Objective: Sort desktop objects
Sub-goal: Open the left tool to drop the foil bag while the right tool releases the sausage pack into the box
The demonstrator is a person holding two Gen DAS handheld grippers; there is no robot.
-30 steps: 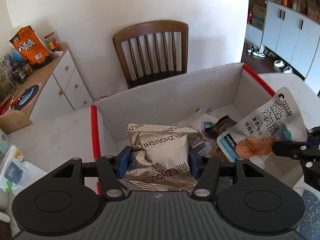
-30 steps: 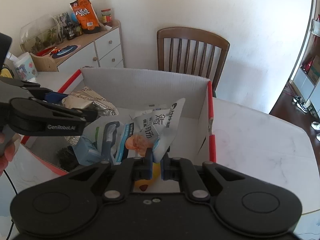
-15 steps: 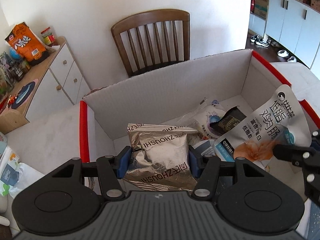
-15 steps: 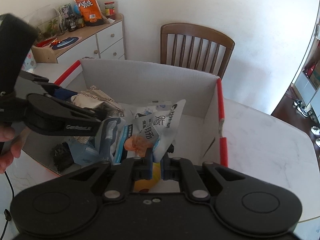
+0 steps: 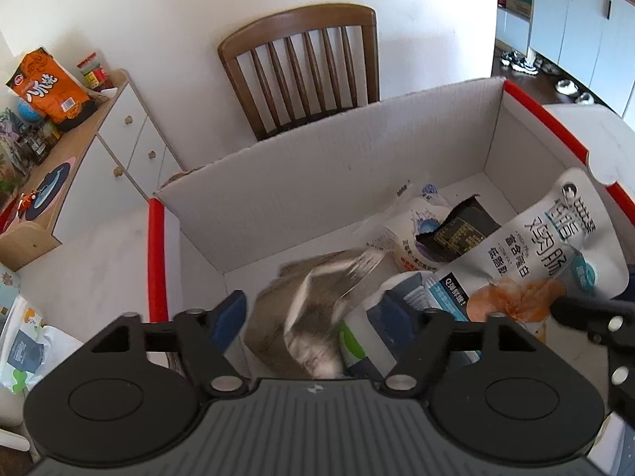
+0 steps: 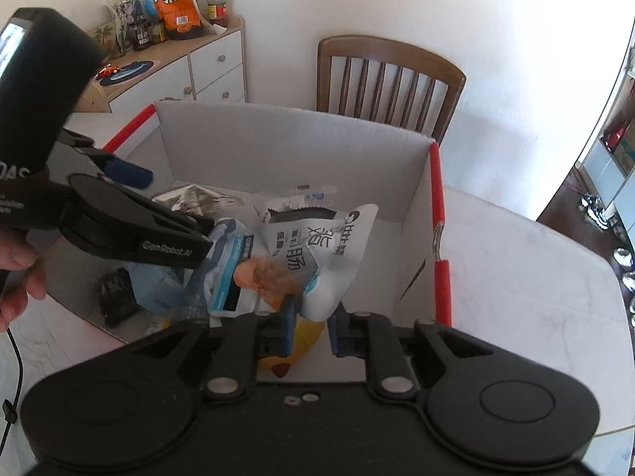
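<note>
A white cardboard box [image 5: 325,166] with red edges stands on the table and holds several snack packets. My left gripper [image 5: 321,317] is open above its left part; the silver foil bag [image 5: 313,317] is blurred, dropping free between the fingers into the box. It also shows in the right wrist view [image 6: 190,198]. My right gripper [image 6: 311,325] has opened; the white chicken-sausage pouch [image 6: 317,254] sits between its blue pads, slipping down over the box [image 6: 293,150]. The pouch also shows in the left wrist view [image 5: 555,254].
A wooden chair [image 5: 305,67] stands behind the box. A white drawer cabinet [image 5: 119,146] with an orange snack bag [image 5: 47,87] and jars is at the left. White packets [image 5: 27,341] lie on the table at the left. Marble tabletop [image 6: 516,277] lies right of the box.
My left gripper opened and let go of the silver foil bag, which is falling into the box. My right gripper's jaws parted from the white pouch. Both grippers moved closer over the box.
</note>
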